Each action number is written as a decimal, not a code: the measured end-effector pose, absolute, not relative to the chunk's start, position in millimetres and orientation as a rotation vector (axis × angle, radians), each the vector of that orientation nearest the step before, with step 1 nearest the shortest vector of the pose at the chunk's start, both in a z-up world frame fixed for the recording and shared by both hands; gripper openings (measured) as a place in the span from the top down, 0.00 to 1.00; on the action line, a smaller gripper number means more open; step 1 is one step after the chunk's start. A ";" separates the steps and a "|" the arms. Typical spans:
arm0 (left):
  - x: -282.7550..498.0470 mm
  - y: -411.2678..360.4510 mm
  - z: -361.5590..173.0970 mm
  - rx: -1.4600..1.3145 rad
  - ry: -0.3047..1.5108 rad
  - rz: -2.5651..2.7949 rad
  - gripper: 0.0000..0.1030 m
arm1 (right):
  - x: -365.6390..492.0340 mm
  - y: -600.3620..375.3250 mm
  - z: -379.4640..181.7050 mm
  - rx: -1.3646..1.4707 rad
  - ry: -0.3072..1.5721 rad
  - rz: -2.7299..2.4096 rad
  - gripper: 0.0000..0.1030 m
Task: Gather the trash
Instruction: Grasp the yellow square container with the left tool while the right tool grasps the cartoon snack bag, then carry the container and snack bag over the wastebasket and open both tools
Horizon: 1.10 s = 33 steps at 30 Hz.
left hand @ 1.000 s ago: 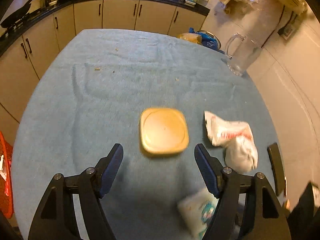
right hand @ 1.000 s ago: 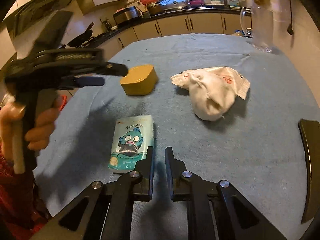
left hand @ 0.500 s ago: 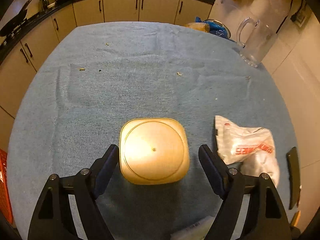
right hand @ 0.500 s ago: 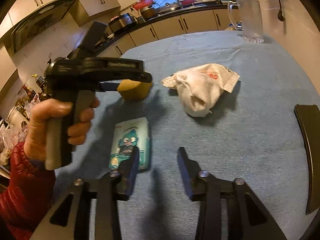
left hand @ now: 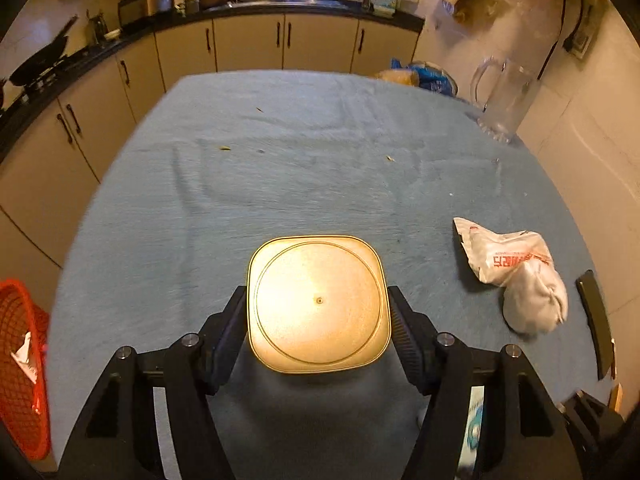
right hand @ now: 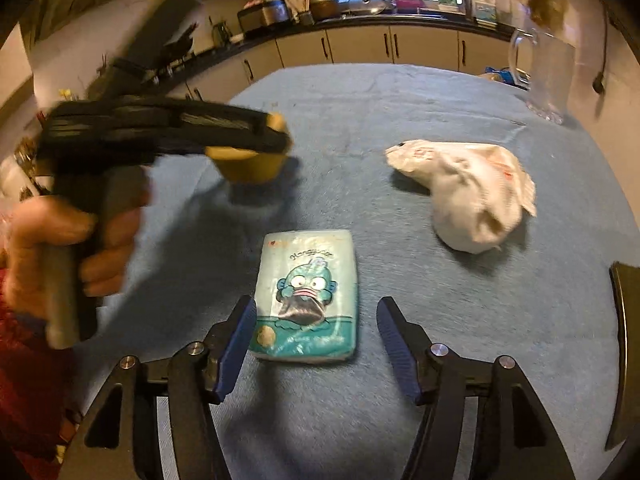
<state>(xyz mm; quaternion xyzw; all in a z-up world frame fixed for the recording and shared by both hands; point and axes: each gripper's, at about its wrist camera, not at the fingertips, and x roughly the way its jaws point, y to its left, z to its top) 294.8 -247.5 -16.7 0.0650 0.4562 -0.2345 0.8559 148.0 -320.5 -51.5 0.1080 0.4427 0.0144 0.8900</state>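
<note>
A yellow square container (left hand: 318, 300), rounded at the corners, sits between the fingers of my left gripper (left hand: 318, 292). The jaws are closing and both pads touch its sides. The right wrist view shows this container (right hand: 250, 164) in the black left gripper, with a person's hand (right hand: 60, 240) on the handle. A pale blue tissue pack (right hand: 308, 292) printed with a cartoon fish face lies flat on the blue tablecloth (right hand: 360, 120). My right gripper (right hand: 316, 304) straddles its near end. Its jaws are opening, and neither pad touches the pack.
A crumpled white plastic bag (left hand: 516, 276) with red print lies to the right. A glass jug (left hand: 504, 96) stands at the far right edge, and a dark flat object (left hand: 596, 316) at the near right edge. A red basket (left hand: 20, 360) sits off the table's left side.
My left gripper moved up to the yellow container and closed onto its sides. My right gripper went from shut to open and shifted left over the tissue pack.
</note>
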 end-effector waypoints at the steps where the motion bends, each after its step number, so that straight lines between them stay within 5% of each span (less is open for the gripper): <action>1: 290.6 -239.1 -13.6 0.127 0.948 -0.499 0.36 | 151.2 -317.9 -53.2 0.215 0.928 0.024 0.35; 4: 281.6 -221.1 -9.9 0.123 0.923 -0.501 0.36 | 158.2 -309.4 -57.0 0.180 0.945 0.001 0.35; 8: 274.1 -199.7 -9.3 0.097 0.910 -0.515 0.36 | 160.5 -300.9 -56.5 0.148 0.954 -0.019 0.57; 12: 267.4 -185.3 -10.9 0.094 0.900 -0.519 0.36 | 158.3 -300.7 -54.6 0.163 0.948 -0.041 0.66; 33: 234.5 -111.2 6.5 0.050 0.811 -0.468 0.36 | 170.4 -263.5 -24.8 0.237 0.871 0.045 0.66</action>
